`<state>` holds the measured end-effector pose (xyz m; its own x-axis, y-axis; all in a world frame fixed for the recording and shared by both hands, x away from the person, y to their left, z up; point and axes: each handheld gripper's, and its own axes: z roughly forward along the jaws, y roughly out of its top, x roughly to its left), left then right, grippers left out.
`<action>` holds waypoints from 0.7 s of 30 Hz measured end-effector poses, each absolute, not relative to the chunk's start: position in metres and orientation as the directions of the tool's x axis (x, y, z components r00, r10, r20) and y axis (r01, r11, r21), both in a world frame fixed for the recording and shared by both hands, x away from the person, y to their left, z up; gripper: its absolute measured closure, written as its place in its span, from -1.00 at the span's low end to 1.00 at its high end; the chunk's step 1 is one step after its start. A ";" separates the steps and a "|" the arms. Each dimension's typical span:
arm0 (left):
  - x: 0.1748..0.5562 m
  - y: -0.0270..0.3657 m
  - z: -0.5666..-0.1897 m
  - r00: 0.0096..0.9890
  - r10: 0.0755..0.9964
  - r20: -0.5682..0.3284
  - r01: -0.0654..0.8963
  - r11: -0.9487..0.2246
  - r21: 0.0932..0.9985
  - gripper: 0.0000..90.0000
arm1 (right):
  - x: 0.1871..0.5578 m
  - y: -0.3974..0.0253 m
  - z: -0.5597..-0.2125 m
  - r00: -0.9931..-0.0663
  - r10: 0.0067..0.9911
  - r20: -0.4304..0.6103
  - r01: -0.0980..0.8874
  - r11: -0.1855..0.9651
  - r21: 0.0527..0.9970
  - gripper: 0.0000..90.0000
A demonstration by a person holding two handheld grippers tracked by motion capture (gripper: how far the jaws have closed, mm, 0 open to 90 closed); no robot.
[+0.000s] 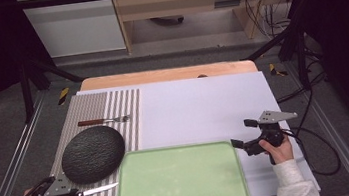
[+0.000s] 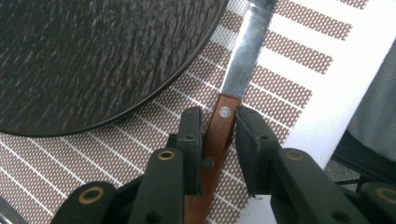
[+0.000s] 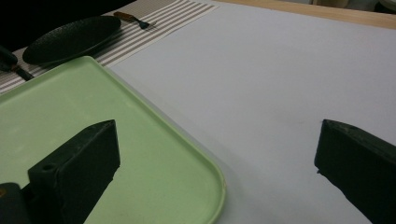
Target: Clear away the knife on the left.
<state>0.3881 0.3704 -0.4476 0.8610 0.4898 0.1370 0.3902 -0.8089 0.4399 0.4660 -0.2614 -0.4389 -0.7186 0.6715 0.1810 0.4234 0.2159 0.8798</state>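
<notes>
A: In the high view, what is held by the left gripper (image 1: pixel 76 193)?

B: A knife (image 1: pixel 98 189), at the plate's (image 1: pixel 92 154) five o'clock; the fork (image 1: pixel 104 121) remains untouched at twelve.

A: The left gripper view?

B: The wooden handle is clamped between the jaws.

A: The right gripper view?

B: The right gripper's (image 3: pixel 217 154) jaws are spread wide, beside the green tray (image 3: pixel 56 121).

Dk grey plate (image 1: pixel 93 154), brown/white striped mat (image 1: pixel 113 105), green tray (image 1: pixel 180 183), brown-handled knife (image 1: pixel 98 190).

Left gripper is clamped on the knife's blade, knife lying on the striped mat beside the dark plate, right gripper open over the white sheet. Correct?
Not quite: the left gripper is clamped on the knife's wooden handle, not the blade, as the left gripper view shows. The rest holds: striped mat, dark plate, right gripper open.
</notes>
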 end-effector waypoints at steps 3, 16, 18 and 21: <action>0.388 0.367 -0.446 0.873 0.468 0.139 0.373 -0.824 0.426 0.65 | 0.466 -0.262 -0.439 -0.719 0.671 0.181 0.423 0.216 0.880 -0.99; 0.392 0.361 -0.448 0.857 0.507 0.096 0.428 -0.802 0.417 0.66 | 0.466 -0.262 -0.439 -0.719 0.671 0.183 0.425 0.216 0.879 -0.99; 0.391 0.359 -0.448 0.854 0.510 0.103 0.431 -0.805 0.409 0.66 | 0.466 -0.262 -0.439 -0.718 0.672 0.182 0.425 0.216 0.879 -0.99; 0.389 0.355 -0.448 0.852 0.505 0.135 0.422 -0.817 0.392 0.67 | 0.466 -0.261 -0.439 -0.719 0.671 0.183 0.426 0.216 0.879 -0.99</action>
